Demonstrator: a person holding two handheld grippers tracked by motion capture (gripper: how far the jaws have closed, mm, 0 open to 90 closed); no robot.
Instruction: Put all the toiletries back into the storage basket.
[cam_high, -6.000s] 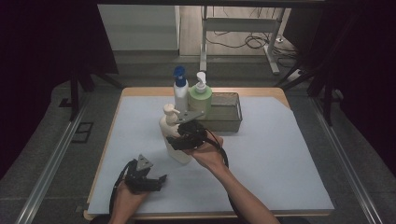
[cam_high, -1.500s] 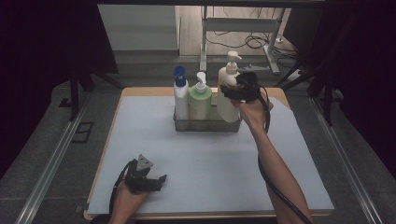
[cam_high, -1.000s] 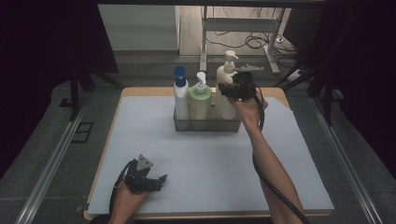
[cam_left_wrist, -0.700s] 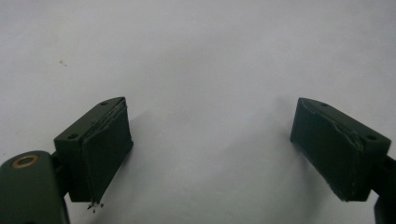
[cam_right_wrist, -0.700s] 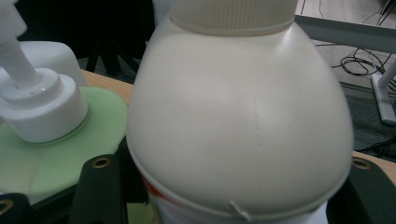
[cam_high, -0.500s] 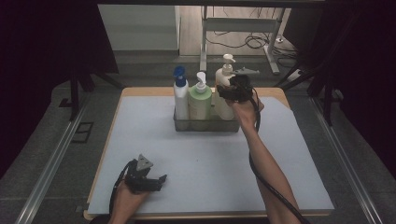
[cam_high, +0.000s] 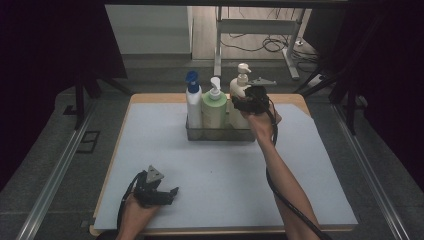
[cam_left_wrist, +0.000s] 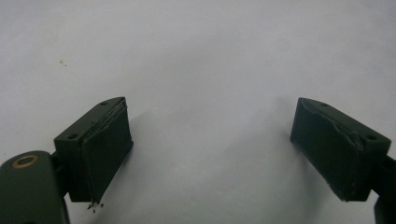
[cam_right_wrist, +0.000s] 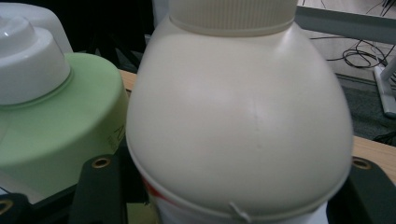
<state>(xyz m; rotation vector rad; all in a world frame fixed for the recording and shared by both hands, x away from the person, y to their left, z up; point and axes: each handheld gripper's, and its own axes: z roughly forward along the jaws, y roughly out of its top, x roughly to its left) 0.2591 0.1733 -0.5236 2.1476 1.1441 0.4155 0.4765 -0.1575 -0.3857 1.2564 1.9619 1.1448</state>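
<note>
On the pale bench (cam_high: 165, 135), the right gripper (cam_high: 248, 104) clamps the upright cream bottle (cam_high: 239, 95) over the bin (cam_high: 220, 134); the left gripper (cam_high: 159, 192) rests open and empty.

I read the high view as dim: the pale table mat (cam_high: 220, 165) is evenly lit from above, surroundings nearly black. Soft shadows fall beneath the left gripper (cam_left_wrist: 210, 154); its view is sharp, flat and slightly grainy. In the right gripper view, the cream bottle (cam_right_wrist: 238, 121) is slightly soft, with no glare.
</note>
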